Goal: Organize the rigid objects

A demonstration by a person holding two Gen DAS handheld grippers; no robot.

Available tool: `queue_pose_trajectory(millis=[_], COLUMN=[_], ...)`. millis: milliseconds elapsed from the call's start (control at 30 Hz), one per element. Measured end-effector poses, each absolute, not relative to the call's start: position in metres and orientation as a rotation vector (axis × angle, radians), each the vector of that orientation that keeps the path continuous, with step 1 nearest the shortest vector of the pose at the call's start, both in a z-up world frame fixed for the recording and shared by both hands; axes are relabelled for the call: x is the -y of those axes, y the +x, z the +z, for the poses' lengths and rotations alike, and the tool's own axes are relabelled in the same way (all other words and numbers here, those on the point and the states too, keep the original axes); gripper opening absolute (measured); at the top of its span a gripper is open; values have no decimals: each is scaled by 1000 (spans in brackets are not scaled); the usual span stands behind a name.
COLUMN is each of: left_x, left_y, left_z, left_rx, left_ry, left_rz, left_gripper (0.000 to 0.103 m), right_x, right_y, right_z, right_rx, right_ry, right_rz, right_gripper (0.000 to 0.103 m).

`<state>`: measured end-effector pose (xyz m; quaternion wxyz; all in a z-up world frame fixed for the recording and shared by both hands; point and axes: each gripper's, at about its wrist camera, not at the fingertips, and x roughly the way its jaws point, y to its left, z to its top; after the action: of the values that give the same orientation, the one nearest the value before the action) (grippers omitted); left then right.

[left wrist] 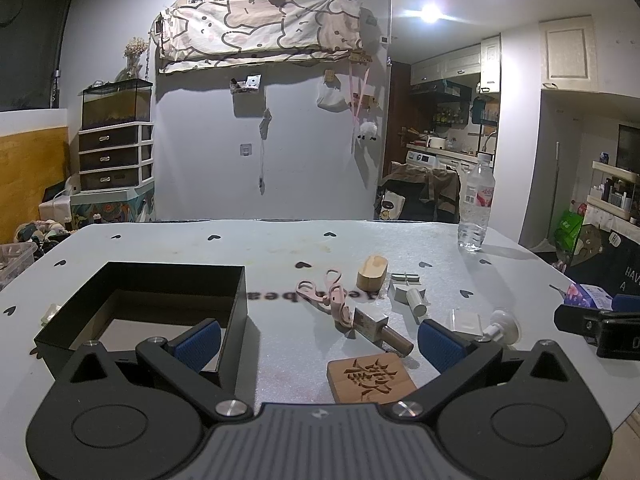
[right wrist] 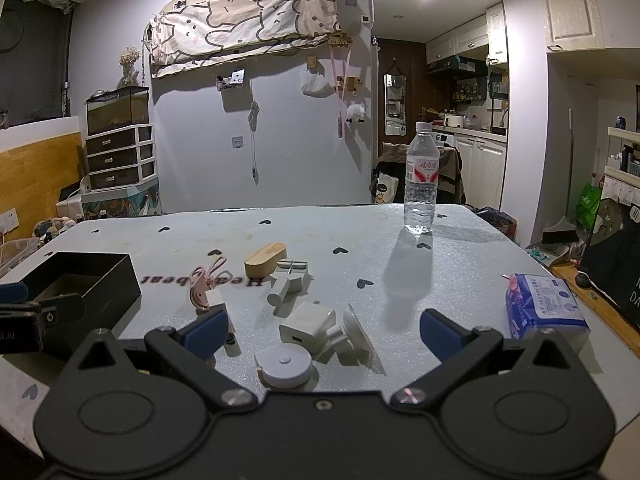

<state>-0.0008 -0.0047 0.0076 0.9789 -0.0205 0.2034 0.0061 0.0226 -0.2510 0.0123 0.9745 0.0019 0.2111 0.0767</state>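
Observation:
An open black box (left wrist: 160, 300) sits on the table at the left; it also shows in the right wrist view (right wrist: 80, 280). Small rigid objects lie to its right: a carved wooden coaster (left wrist: 370, 378), a wooden-handled stamp (left wrist: 376, 326), pink scissors (left wrist: 324, 294), an oval wooden block (left wrist: 372, 272), a white cylinder piece (left wrist: 416, 300). In the right wrist view lie a white charger (right wrist: 308, 326), a round white tape measure (right wrist: 284, 364) and a white suction hook (right wrist: 352, 336). My left gripper (left wrist: 318, 338) is open and empty above the coaster. My right gripper (right wrist: 322, 334) is open and empty over the charger.
A water bottle (right wrist: 420, 184) stands at the table's far right. A tissue pack (right wrist: 540, 312) lies at the right edge. A drawer unit with a fish tank (left wrist: 116, 136) stands by the back wall. The table's front edge is under the grippers.

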Motion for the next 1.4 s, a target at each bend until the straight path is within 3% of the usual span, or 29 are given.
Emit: queue_pose_trajectory(millis=[1400], left_x=[11], left_y=[-4], left_z=[13], left_rx=[-408], left_ry=[-41], left_rz=[9], left_gripper=[103], right_x=[254], right_y=[15], right_z=[16], right_rx=[-401], right_ry=[8], right_rz=[149], right_gripper=[103])
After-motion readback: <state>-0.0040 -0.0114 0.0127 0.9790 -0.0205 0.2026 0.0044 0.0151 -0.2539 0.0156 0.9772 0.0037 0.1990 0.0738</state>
